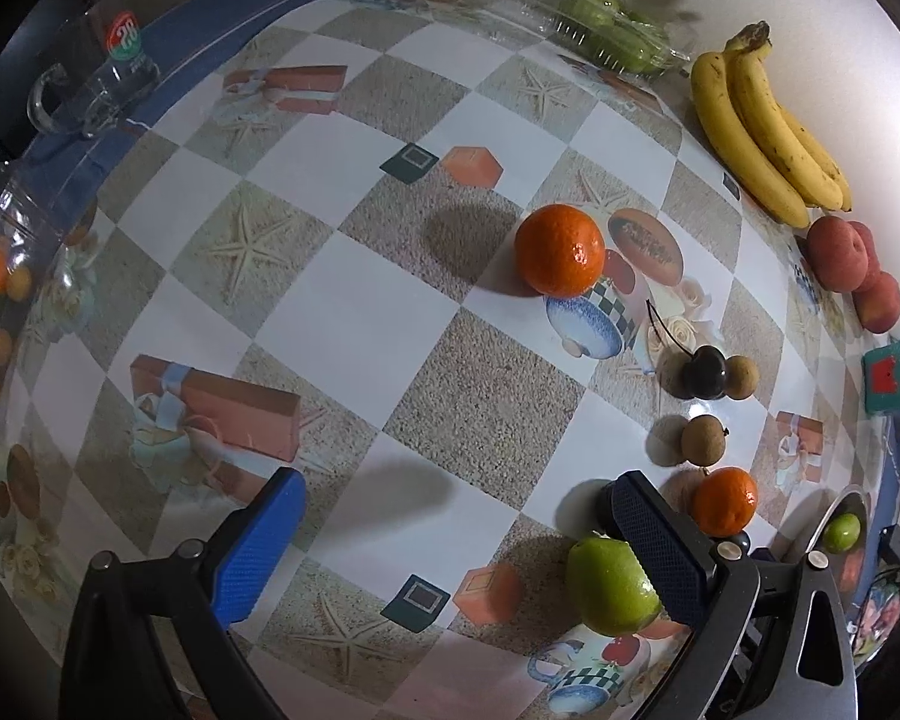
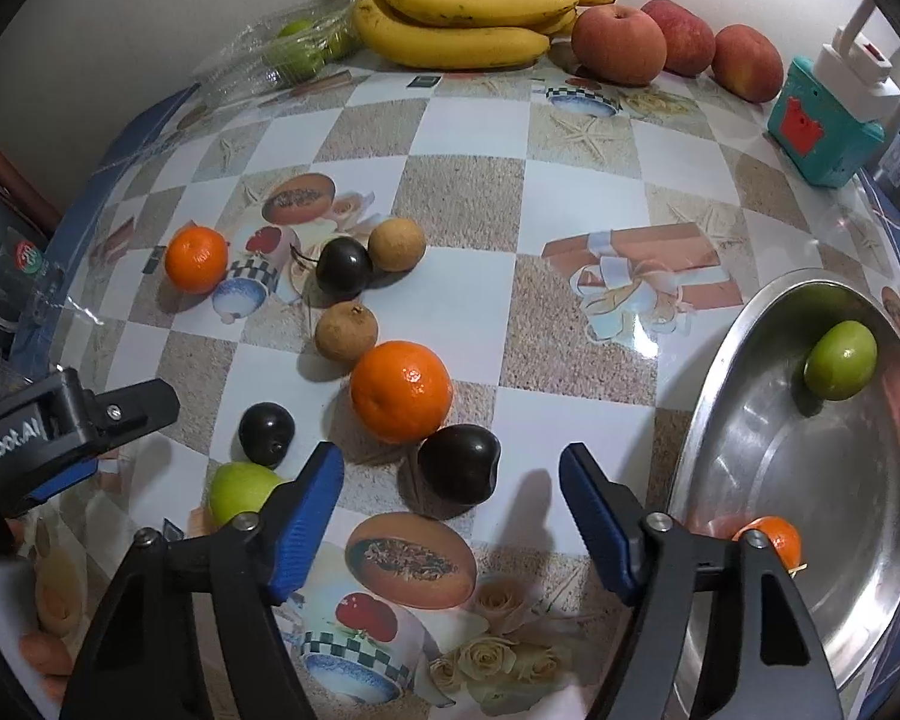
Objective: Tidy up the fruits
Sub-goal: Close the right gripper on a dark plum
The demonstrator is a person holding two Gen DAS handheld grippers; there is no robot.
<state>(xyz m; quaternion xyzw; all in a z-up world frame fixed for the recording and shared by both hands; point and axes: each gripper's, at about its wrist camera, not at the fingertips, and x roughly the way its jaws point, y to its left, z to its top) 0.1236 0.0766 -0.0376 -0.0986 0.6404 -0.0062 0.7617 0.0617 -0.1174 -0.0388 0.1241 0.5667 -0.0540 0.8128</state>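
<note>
My right gripper (image 2: pixel 453 510) is open and points down at the checked tablecloth. A dark plum (image 2: pixel 459 471) lies between its blue fingertips with a gap on each side. Just beyond it sits an orange (image 2: pixel 401 391), with another dark fruit (image 2: pixel 266 435) and a green fruit (image 2: pixel 240 492) to the left. My left gripper (image 1: pixel 462 540) is open with only bare cloth in the middle of its span. The green fruit (image 1: pixel 612 585) lies by its right finger (image 1: pixel 660 546), partly hidden by it. A larger orange (image 1: pixel 560 250) rests farther out.
A steel bowl (image 2: pixel 720 390) at the right holds a green fruit (image 2: pixel 841 360) and a small orange (image 2: pixel 774 537). Longans (image 2: pixel 346 331), a cherry (image 2: pixel 343 267), bananas (image 2: pixel 462 12) and peaches (image 2: pixel 618 45) lie beyond. A teal toy (image 2: pixel 822 120) stands far right; a glass mug (image 1: pixel 90 90) far left.
</note>
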